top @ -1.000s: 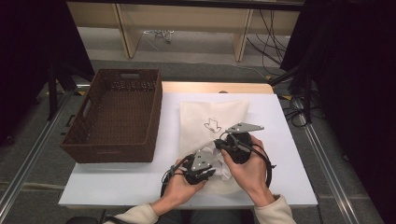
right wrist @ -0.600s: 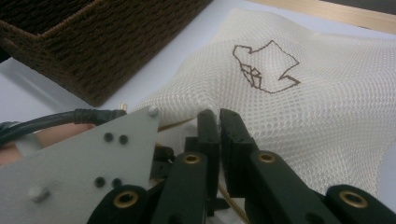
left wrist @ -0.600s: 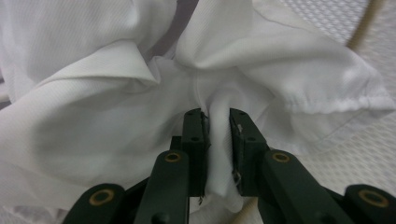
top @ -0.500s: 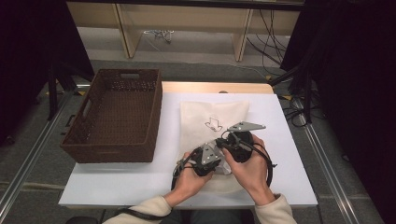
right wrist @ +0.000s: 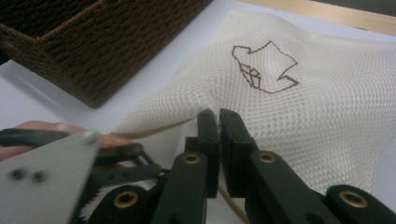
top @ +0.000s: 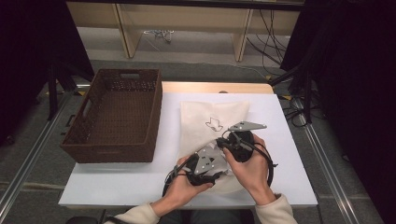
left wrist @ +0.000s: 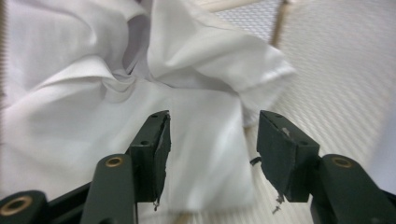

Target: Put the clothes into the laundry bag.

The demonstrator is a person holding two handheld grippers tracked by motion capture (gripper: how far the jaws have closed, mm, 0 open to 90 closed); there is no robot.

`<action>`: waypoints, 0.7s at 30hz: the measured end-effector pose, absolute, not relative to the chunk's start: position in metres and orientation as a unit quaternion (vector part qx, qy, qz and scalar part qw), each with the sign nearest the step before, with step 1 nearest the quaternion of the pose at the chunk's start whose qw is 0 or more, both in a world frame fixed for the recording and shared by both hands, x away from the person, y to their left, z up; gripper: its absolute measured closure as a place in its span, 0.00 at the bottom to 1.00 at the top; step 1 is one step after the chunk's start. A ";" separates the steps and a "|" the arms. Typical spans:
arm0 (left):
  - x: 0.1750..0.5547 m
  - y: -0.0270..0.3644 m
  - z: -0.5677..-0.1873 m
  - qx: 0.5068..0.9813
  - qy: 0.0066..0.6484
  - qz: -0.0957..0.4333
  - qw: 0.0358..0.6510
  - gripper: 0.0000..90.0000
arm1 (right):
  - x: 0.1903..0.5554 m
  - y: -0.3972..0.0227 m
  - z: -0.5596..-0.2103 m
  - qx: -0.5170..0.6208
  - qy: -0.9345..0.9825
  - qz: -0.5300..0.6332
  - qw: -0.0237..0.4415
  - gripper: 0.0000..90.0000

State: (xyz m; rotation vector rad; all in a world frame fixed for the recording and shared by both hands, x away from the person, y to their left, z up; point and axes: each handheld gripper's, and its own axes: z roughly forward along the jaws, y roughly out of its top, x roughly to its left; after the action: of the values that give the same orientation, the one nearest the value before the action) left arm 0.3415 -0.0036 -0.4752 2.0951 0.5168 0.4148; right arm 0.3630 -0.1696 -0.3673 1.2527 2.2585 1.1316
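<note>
Mesh laundry bag (top: 212, 122): near edge is pinched by right gripper (right wrist: 218, 116); white garment (left wrist: 140, 107), just freed by opening left gripper (left wrist: 212, 140), is best pushed deeper.

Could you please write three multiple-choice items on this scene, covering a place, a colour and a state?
1. Where does the basket stand relative to the mesh bag?
A. to its left in the high view
B. on top of it
C. to its right

2. What colour is the garment before the left tongs?
A. red
B. white
C. black

3. How do the right tongs stand?
A. wide open
B. shut on the mesh bag's edge
C. shut on the basket

Key: 1 A, the basket sits left of the bag; 2 B, the left gripper view shows white cloth; 3 B, the jaws pinch the mesh.
</note>
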 end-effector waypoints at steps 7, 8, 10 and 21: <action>0.330 0.003 -0.485 0.869 0.189 0.164 0.428 0.56 | 0.362 -0.167 -0.368 0.440 0.792 0.394 0.155 0.98; 0.330 0.003 -0.485 0.869 0.189 0.164 0.428 0.59 | 0.362 -0.167 -0.368 0.440 0.792 0.394 0.155 0.98; 0.332 -0.002 -0.490 0.873 0.187 0.161 0.421 0.61 | 0.362 -0.167 -0.367 0.442 0.791 0.393 0.155 0.98; 0.342 -0.020 -0.497 0.870 0.206 0.164 0.416 0.87 | 0.363 -0.168 -0.368 0.439 0.790 0.398 0.154 0.98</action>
State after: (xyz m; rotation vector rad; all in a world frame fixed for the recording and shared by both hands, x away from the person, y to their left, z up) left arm 0.3422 -0.0199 -0.4975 2.1862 0.5181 0.4125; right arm 0.3628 -0.1680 -0.3678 1.2590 2.2660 1.1420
